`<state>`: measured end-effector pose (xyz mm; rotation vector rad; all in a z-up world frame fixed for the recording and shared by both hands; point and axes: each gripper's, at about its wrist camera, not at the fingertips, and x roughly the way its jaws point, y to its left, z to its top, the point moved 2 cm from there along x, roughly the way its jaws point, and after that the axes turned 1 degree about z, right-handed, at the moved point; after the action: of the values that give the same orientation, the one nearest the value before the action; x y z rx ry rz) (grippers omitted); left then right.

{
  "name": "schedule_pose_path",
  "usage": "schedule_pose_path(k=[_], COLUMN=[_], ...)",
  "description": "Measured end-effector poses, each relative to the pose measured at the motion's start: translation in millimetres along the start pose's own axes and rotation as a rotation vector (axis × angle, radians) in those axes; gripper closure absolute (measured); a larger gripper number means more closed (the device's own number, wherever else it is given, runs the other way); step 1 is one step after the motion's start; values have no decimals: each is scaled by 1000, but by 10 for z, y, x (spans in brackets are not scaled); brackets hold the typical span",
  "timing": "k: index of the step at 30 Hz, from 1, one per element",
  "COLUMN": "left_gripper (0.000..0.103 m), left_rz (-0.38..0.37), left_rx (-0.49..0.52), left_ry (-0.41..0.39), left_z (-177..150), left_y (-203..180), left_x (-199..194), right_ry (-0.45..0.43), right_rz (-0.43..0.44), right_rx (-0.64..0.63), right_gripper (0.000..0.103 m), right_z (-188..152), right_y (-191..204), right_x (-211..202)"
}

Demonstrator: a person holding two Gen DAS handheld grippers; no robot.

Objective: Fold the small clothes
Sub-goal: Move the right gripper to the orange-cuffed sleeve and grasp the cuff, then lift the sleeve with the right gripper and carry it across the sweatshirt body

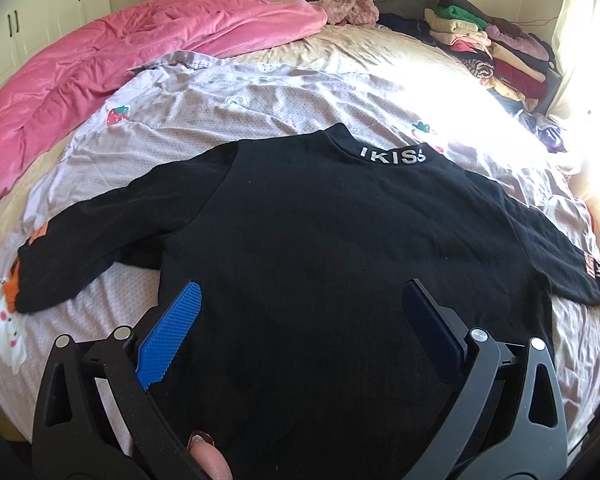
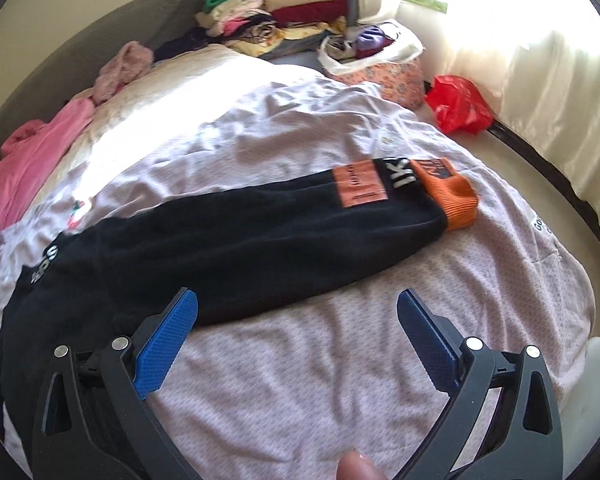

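Observation:
A small black sweater (image 1: 320,232) with white letters on its collar (image 1: 392,156) lies flat on a lilac printed sheet (image 1: 188,128), both sleeves spread out. My left gripper (image 1: 300,300) is open over the sweater's lower body, jaws wide apart, holding nothing. In the right wrist view the sweater's right sleeve (image 2: 260,232) stretches out to an orange cuff (image 2: 456,200) with an orange patch (image 2: 360,186). My right gripper (image 2: 296,308) is open and empty just below that sleeve, over the sheet (image 2: 340,360); its left finger (image 2: 168,340) is near the sweater's side.
A pink quilt (image 1: 100,72) is bunched at the bed's left. Stacks of folded clothes (image 1: 496,44) lie at the far right corner, also in the right wrist view (image 2: 284,12). A floral basket (image 2: 384,68) and a red bag (image 2: 458,102) sit by the curtain.

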<state>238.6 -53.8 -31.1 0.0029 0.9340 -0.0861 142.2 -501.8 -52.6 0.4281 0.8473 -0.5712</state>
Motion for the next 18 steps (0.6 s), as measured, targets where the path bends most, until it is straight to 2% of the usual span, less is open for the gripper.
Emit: schedule_pose_path(k=[6, 12, 14, 16, 17, 18], left_gripper=[9, 9, 9, 9, 9, 9], left_rz=[-3, 20, 23, 22, 23, 24], left_rx=[-6, -20, -17, -25, -30, -35], left_ry=[-6, -5, -11, -19, -21, -19], left_z=[184, 309, 333, 370, 382, 389], left_y=[-5, 42, 67, 109, 131, 161], left_x=[201, 404, 441, 464, 473, 483], right_ry=[18, 107, 119, 134, 138, 129], right_rz=[-98, -88, -69, -61, -68, -56], right_rx=[151, 346, 367, 373, 374, 369], right_gripper=[4, 6, 24, 46, 52, 65], right_z=[275, 398, 423, 447, 458, 473], right_y=[-521, -947, -988, -1004, -1003, -999], right_x=[280, 596, 675, 748, 784, 799])
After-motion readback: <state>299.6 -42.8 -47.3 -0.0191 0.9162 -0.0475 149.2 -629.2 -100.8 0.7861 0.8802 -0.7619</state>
